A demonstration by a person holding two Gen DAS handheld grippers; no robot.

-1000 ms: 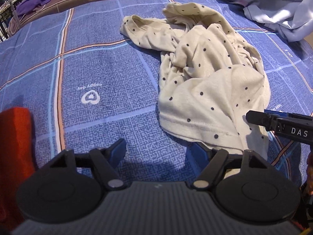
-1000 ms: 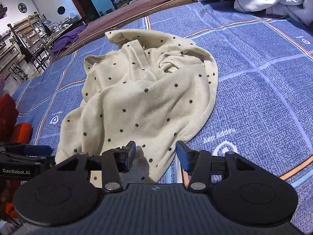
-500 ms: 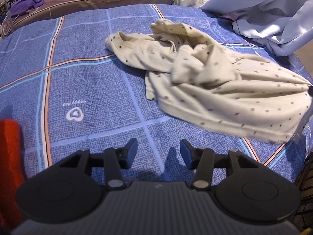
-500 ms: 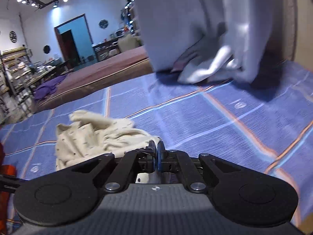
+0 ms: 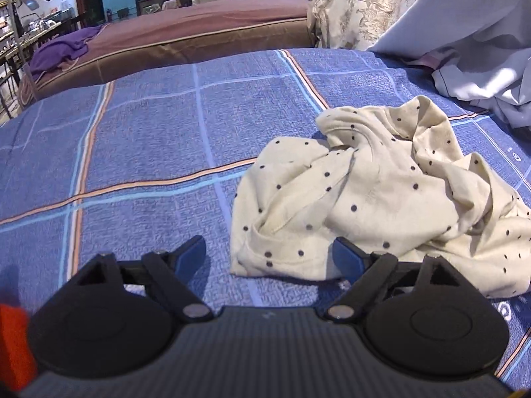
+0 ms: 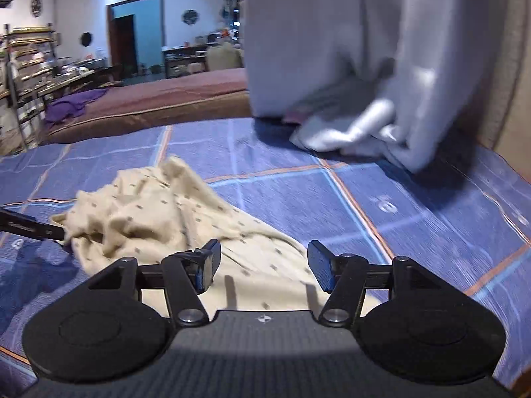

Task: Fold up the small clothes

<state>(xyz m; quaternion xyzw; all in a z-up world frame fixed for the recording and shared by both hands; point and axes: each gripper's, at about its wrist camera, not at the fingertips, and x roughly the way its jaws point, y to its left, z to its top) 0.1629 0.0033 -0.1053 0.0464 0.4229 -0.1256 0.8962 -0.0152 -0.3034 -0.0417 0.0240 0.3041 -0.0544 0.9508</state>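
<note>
A cream garment (image 5: 375, 199) with small dark dots lies in a crumpled heap on the blue checked bedspread (image 5: 149, 139), right of centre in the left wrist view, with a hemmed edge turned toward the camera and folds piled up behind it. In the right wrist view the same cloth sits to the left and runs under the tool. The left gripper (image 5: 270, 257) has its jaws spreading apart; the hem lies on the bed between them, the right finger over the cloth, and whether it touches cannot be told. The right gripper (image 6: 264, 265) is also opening above the cloth, with nothing pinched. The bedspread carries pale blue and orange lines and small white logos. Behind it from left to right stand shelving (image 6: 26, 76), a purple cloth (image 5: 63, 48) on a brown mattress (image 5: 186, 30), a teal doorway (image 6: 139, 30), a floral bedding pile (image 5: 358, 10) and a grey sheet (image 6: 365, 66) hanging down to the bed. The right wrist view is motion-blurred, so the dots smear. An orange shape (image 5: 13, 341) is cut off at the lower left edge.
</note>
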